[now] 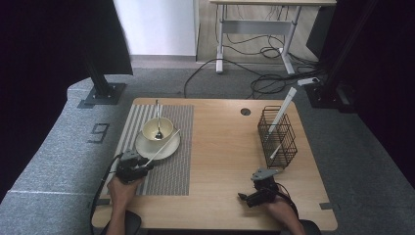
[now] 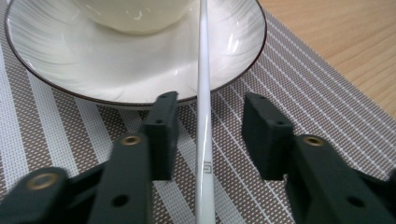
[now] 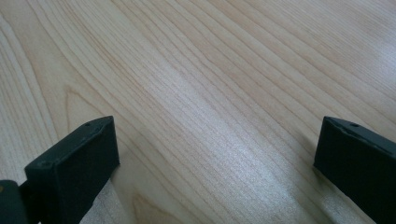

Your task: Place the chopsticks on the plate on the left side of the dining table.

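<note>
chopstick (image 2: 203,140): thin, stiff, probably slippery; grip near its lower end | left gripper (image 2: 205,135): jaws apart around it, plate (image 2: 93,74) at 12 o'clock | right gripper (image 3: 215,154): wide apart over table (image 3: 210,70)

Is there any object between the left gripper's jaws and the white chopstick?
Nothing visible. The white chopstick lies in the open gap of the left gripper, with bare placemat on both sides, its far part resting across the plate.

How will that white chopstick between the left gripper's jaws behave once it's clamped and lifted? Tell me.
The white chopstick looks glossy, so probably slippery in the left gripper. It seems straight and stiff. Being round and resting on the plate rim, it may roll if nudged.
</note>
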`<move>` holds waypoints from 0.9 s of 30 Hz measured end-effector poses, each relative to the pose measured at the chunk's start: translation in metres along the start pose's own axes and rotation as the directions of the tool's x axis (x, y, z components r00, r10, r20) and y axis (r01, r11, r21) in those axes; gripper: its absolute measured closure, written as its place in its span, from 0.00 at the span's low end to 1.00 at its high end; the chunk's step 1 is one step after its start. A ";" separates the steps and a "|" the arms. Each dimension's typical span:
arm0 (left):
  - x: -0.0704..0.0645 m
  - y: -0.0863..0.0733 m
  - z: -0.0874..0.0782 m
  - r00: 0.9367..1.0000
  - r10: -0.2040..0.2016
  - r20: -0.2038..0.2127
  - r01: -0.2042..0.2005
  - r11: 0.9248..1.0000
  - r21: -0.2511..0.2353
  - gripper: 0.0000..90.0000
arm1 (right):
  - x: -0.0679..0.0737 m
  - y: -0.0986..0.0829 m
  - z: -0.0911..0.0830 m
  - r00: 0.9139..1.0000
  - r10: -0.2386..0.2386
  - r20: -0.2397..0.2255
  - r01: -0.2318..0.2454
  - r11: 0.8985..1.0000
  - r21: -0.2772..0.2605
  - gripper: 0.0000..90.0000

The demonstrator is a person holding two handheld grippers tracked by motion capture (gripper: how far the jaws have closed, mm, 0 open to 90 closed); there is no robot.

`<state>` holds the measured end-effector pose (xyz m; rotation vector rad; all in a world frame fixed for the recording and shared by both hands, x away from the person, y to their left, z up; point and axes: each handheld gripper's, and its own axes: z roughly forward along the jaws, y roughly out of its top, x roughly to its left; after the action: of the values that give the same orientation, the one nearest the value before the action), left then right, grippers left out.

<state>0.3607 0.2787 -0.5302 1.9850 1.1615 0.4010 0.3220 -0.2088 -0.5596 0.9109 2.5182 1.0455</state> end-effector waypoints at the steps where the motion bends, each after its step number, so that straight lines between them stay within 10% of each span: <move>1: 0.000 0.000 -0.001 1.000 -0.006 0.006 0.006 1.000 -0.012 0.57 | 0.000 0.000 0.000 1.000 0.000 0.000 0.000 1.000 0.000 0.00; 16: -0.014 0.011 -0.001 0.991 0.026 0.135 -0.007 0.990 -0.141 0.17 | 0.000 0.000 0.000 1.000 0.002 0.001 -0.002 1.000 -0.001 0.00; 27: -0.029 0.015 0.012 0.982 0.088 0.167 -0.073 0.993 -0.092 0.04 | 0.000 0.000 0.000 1.000 0.002 0.001 -0.002 1.000 -0.001 0.00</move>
<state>0.3614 0.2441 -0.5231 1.9550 0.9440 0.3093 0.3220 -0.2085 -0.5596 0.9136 2.5167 1.0461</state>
